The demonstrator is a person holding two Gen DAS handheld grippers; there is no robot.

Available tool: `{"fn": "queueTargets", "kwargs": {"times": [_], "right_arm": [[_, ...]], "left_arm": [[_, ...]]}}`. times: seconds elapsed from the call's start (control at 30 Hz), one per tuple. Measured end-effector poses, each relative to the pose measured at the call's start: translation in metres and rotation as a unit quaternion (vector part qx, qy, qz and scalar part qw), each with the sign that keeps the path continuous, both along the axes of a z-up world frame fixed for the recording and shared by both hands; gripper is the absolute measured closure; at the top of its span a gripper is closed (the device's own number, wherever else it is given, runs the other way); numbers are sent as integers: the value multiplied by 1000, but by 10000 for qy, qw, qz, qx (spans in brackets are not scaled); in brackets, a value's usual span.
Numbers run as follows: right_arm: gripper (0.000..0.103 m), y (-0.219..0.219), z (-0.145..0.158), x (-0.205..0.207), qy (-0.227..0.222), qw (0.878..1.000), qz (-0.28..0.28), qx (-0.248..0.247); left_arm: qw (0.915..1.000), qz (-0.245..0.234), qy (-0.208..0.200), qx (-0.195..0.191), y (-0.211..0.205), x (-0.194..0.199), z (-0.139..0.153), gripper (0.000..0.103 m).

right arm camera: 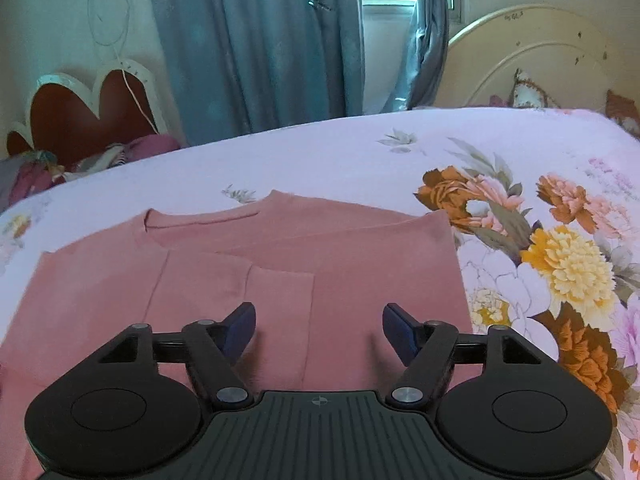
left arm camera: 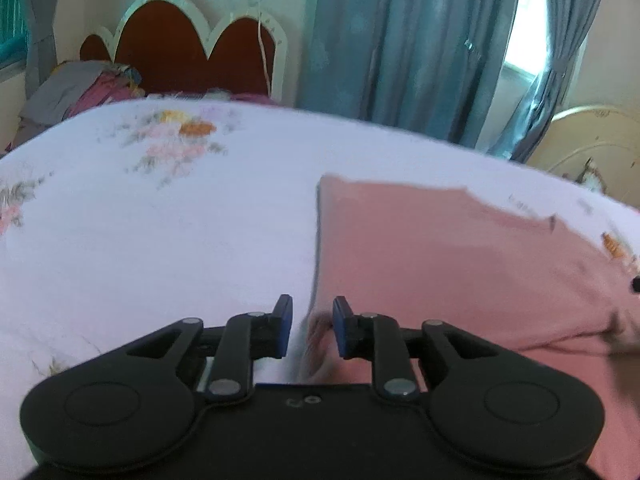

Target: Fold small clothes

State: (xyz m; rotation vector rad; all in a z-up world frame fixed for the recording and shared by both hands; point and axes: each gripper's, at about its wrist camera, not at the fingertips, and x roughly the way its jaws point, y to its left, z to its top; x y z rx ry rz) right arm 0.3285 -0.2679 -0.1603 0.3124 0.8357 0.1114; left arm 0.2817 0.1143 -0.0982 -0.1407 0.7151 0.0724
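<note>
Right wrist view gives me the whole pink shirt [right arm camera: 256, 280]: flat on the floral bedsheet [right arm camera: 360, 152], neckline at the far side, sleeves folded in over the body. Right gripper [right arm camera: 319, 330] hangs above its near half, jaws well apart, nothing between them.

Left wrist view only catches the shirt's left edge [left arm camera: 440, 264], blurred. Left gripper [left arm camera: 312, 328] jaws are close together with a bunched bit of pink fabric in the gap; I can't tell whether the pads actually pinch it.

Only the left view shows a pile of clothes [left arm camera: 80, 88] far left by the scalloped headboard [left arm camera: 180, 48]. No containers.
</note>
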Motion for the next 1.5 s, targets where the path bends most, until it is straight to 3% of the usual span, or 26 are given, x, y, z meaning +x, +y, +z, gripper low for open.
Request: {"fn": "queueTargets", "kwargs": {"times": [0.17, 0.23, 0.33, 0.37, 0.4, 0.43, 0.53, 0.63, 0.67, 0.73, 0.77, 0.8, 0.83, 0.93, 1.1, 1.4, 1.43, 1.5], "right_arm": [[35, 12, -14, 24, 185, 9995, 45, 247], [52, 20, -22, 34, 283, 9990, 135, 318], [54, 26, -33, 45, 478, 9981, 107, 365], [60, 27, -33, 45, 474, 9980, 103, 401], [86, 29, -32, 45, 483, 9977, 178, 452], [95, 31, -31, 44, 498, 9972, 249, 499], [96, 39, -24, 39, 315, 9986, 398, 174], [95, 35, -25, 38, 162, 9991, 212, -338], [95, 33, -32, 41, 334, 9988, 254, -245], [95, 33, -31, 40, 247, 9987, 311, -322], [90, 33, -27, 40, 177, 9989, 252, -363], [70, 32, -23, 39, 110, 9990, 154, -410], [57, 31, -17, 38, -60, 9990, 84, -443], [56, 35, -6, 42, -295, 9981, 152, -517], [56, 55, -6, 52, -272, 9973, 453, -503], [56, 63, -39, 61, 76, 9928, 682, -983], [54, 58, -42, 59, 44, 9936, 658, -919], [41, 52, -43, 59, 151, 9948, 449, -904]], "left_arm": [[9997, -236, -40, -98, -18, 29, 8, 78], [9994, -323, -23, -114, -28, 47, 5, 78], [9991, -411, 101, -85, -40, 75, -6, 78], [9990, -406, 152, -73, -44, 84, -10, 78], [9989, -411, 198, -80, -47, 91, -13, 78], [9988, -413, 253, -77, -49, 98, -17, 78], [9986, -396, 342, 31, -52, 113, -27, 78], [9980, -321, 530, 129, -47, 125, -39, 76], [9984, -284, 489, 68, -44, 125, -42, 76], [9982, -322, 489, 101, -43, 124, -40, 76], [9981, -349, 496, 143, -44, 124, -38, 76], [9981, -351, 483, 143, -44, 123, -36, 77], [9983, -340, 462, 120, -45, 123, -33, 77], [9984, -383, 394, 112, -49, 125, -28, 76], [9981, -311, 498, 189, -54, 137, -35, 73], [9973, -295, 542, 399, -58, 149, -38, 65], [9973, -292, 549, 384, -57, 150, -39, 64], [9974, -298, 557, 361, -55, 151, -39, 63]]}}
